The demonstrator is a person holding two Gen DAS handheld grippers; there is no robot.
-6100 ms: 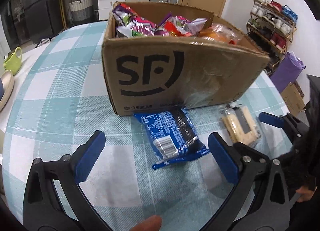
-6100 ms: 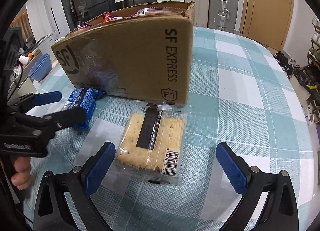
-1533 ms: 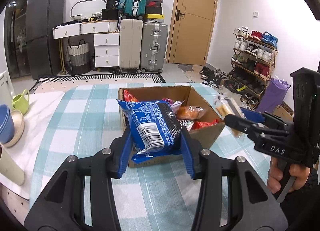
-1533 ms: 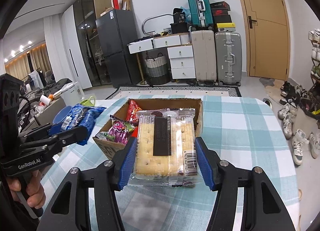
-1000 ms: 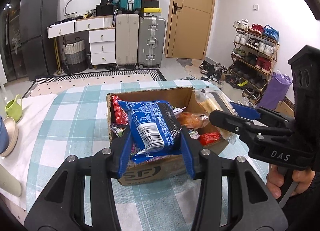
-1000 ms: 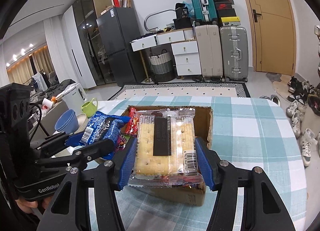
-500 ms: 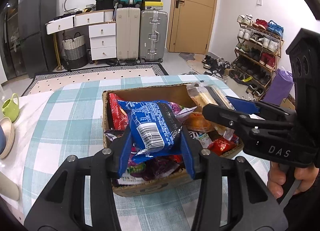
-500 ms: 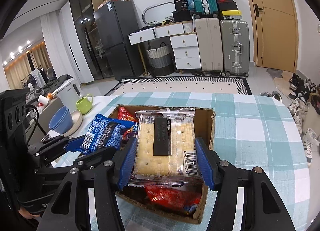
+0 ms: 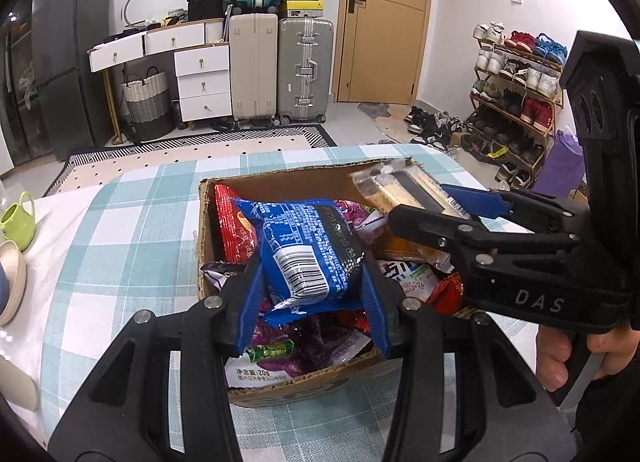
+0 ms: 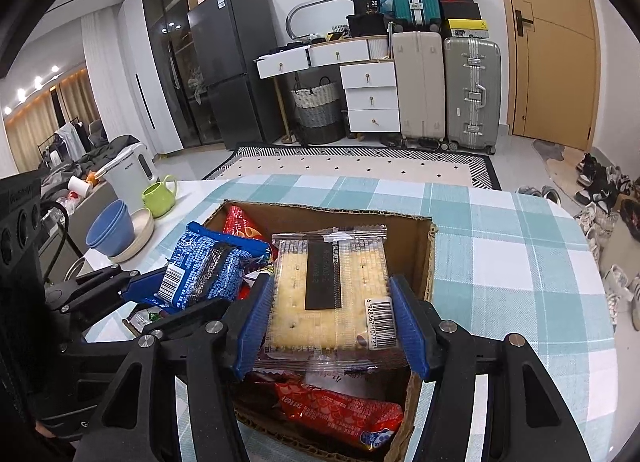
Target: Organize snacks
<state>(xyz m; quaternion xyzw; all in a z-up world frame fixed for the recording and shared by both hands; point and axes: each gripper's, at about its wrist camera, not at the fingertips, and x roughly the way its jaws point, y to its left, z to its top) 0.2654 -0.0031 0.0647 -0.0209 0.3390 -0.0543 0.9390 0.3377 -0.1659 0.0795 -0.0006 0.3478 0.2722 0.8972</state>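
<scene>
The cardboard box [image 9: 256,386] sat mid-bench [image 10: 520,262], checked cloth bare around its torn rim. Both tongs pointed down over its opening, side by side. The left tongs [image 9: 312,294] clamped a blue snack packet [image 9: 308,250]; the right tongs [image 10: 328,318] clamped a clear cracker pack [image 10: 328,290]. The right tool's body read "DAS"; a packet inside read "20g".

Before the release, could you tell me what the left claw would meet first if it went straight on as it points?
Probably the snack packets heaped in the cardboard box; the left claw points down into it, holding its blue packet.
</scene>
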